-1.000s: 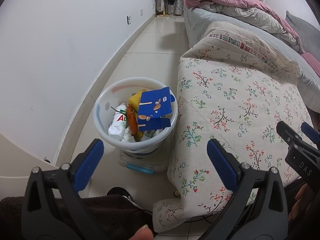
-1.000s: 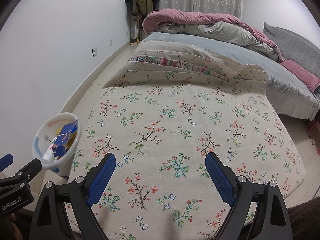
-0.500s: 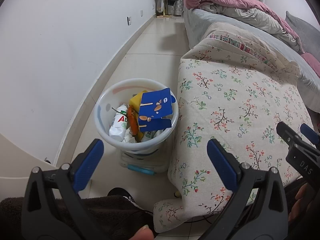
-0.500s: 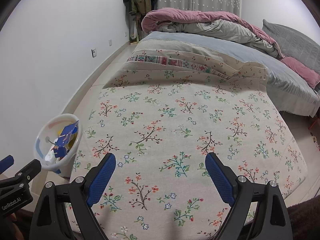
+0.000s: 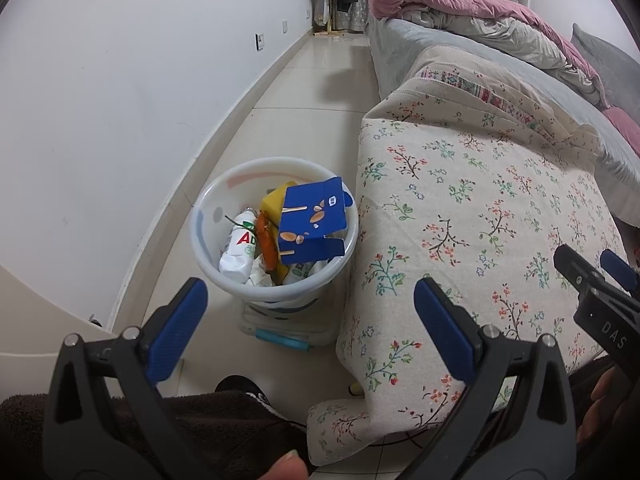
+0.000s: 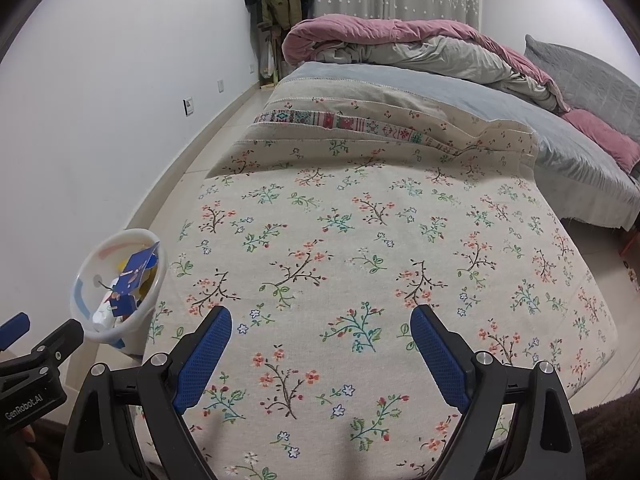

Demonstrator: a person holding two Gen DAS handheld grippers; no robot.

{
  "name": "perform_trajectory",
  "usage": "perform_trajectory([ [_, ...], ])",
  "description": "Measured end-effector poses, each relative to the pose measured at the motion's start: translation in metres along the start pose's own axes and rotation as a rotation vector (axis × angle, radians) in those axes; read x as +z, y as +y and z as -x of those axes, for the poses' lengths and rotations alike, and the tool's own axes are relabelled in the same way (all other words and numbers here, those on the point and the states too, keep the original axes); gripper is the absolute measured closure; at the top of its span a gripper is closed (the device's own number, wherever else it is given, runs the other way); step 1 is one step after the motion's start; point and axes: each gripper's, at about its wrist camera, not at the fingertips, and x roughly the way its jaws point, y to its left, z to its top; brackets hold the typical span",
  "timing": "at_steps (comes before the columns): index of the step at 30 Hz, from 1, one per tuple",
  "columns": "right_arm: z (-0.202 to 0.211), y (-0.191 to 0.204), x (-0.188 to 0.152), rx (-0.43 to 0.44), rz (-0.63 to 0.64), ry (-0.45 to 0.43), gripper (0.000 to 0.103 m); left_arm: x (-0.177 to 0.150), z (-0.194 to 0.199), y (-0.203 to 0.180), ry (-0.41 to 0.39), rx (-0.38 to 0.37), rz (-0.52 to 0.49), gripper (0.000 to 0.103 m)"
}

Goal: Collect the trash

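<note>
Nothing has moved; round plastic bin [image 5: 208, 216] holds crumpled trash.

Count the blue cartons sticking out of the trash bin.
1: a blue carton on top of the pile in the white bin, against the rim nearest the floral-covered table. Others could be buried underneath.

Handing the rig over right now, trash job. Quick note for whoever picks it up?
Left gripper: open, empty, aimed at the bin on the floor beside the floral cloth.
Right gripper: open, empty, over the cloth.
Bin holds a blue box, a white bottle, a yellow item and wrappers.
Done: that trash is in the bin.
Left: no loose trash shows on the cloth in either view; check elsewhere before calling it finished.
</note>
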Motion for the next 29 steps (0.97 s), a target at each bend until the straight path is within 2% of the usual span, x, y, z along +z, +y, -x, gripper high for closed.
perform_trajectory([
  [29, -0.0063, -0.0044, -0.0022, 0.019, -0.018, 0.025, 0.011, 0.0003, -0.0029, 0.0034, 0.010, -0.007, 0.013, 0.001],
])
